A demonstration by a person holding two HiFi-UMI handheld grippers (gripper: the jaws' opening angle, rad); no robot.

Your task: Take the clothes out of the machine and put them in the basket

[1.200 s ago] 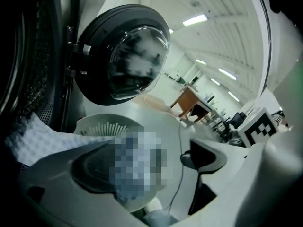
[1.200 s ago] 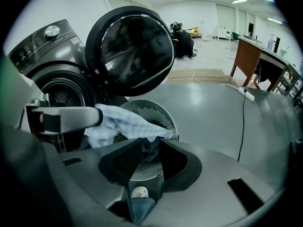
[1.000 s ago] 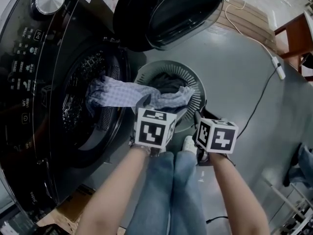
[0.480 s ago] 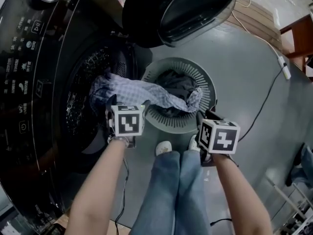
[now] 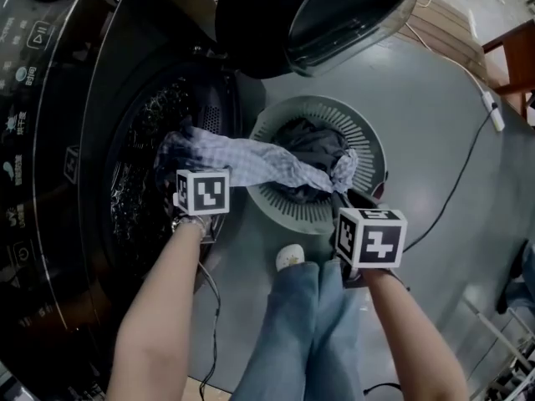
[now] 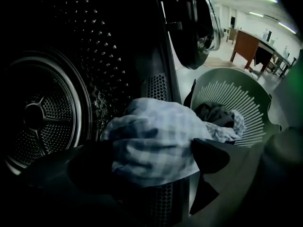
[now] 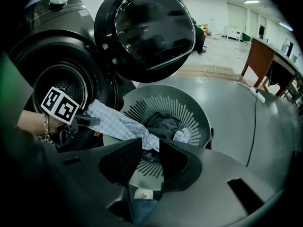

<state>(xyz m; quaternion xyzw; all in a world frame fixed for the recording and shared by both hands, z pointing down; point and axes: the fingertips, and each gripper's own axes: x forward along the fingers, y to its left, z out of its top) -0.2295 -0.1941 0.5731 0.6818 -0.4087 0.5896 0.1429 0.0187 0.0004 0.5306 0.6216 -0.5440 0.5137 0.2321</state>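
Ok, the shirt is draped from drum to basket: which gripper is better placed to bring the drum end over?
Left. The left gripper is at the drum mouth with one end of the shirt between its jaws; the right gripper is over by the basket, away from that end.

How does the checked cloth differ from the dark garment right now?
The checked cloth is pale and stretched out, running from the machine's drum over the basket's rim; the dark garment is bunched wholly inside the basket. The checked cloth lies between the left gripper's jaws; the dark garment does not. Both are crumpled fabric.
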